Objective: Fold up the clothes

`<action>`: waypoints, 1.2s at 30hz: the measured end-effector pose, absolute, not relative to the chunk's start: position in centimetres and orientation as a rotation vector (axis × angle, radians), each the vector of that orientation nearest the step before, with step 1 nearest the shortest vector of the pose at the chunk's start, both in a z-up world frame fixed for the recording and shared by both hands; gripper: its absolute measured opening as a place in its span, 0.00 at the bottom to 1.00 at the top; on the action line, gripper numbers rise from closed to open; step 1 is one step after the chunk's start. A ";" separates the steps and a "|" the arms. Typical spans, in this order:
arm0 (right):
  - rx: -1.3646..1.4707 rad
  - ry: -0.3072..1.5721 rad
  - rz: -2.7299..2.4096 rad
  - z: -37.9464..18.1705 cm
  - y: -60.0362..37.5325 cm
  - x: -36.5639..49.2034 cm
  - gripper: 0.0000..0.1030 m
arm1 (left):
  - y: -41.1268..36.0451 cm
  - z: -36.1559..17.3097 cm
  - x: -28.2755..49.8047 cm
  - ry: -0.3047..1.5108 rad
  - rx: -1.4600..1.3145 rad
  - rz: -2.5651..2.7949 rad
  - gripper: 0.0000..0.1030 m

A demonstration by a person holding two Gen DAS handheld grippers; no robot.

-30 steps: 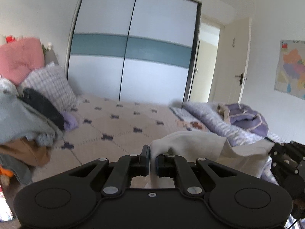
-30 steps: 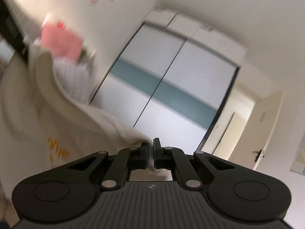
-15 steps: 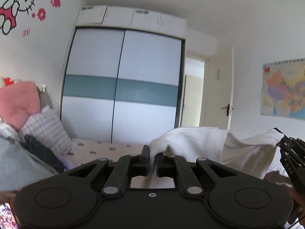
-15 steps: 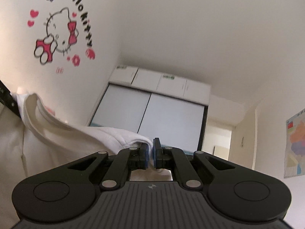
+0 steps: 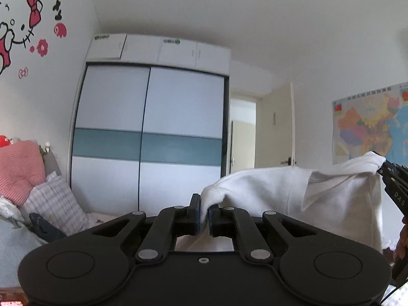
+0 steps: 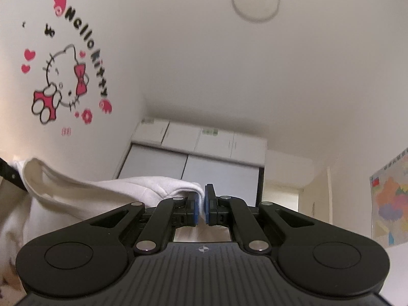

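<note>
A white garment hangs in the air, stretched between both grippers. My left gripper is shut on one top corner of it, the cloth bunched between the pads. The right gripper shows at the right edge of the left wrist view, pinching the other corner. In the right wrist view my right gripper is shut on the white garment, which runs off to the left towards the left gripper's black tip. The garment's lower part is hidden below both views.
A white and teal sliding wardrobe stands ahead, with an open doorway to its right. Pillows and a clothes pile lie at the left on the bed. A map hangs on the right wall.
Both grippers have risen with the garment, lifting it off the bed. The bed has dropped out of view; the right wrist view has tilted up to the ceiling.
</note>
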State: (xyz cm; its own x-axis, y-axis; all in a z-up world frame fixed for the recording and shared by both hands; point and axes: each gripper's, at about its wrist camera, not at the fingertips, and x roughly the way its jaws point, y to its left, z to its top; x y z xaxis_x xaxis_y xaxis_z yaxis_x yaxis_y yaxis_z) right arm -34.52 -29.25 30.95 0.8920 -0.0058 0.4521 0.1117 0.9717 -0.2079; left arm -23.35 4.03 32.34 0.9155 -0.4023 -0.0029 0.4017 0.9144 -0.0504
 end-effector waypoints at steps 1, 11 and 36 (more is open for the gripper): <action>-0.226 -0.436 -0.056 30.8 -29.4 -34.3 0.06 | 4.1 31.9 -22.8 0.040 -0.049 -0.411 0.04; -0.198 -0.069 -0.014 25.5 -29.8 -23.4 0.06 | 4.6 24.1 -11.4 0.337 -0.140 -0.397 0.05; -0.214 0.514 -0.063 6.6 -30.4 1.9 0.16 | 2.8 4.3 11.9 0.712 -0.071 -0.345 0.06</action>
State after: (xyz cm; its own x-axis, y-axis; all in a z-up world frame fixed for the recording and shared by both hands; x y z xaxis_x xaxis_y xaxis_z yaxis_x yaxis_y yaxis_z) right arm 1.90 -30.38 6.61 0.8693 -0.1134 -0.4810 0.0062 0.9757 -0.2189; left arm 11.88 2.79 4.34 0.7028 -0.3337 -0.6282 0.2859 0.9412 -0.1800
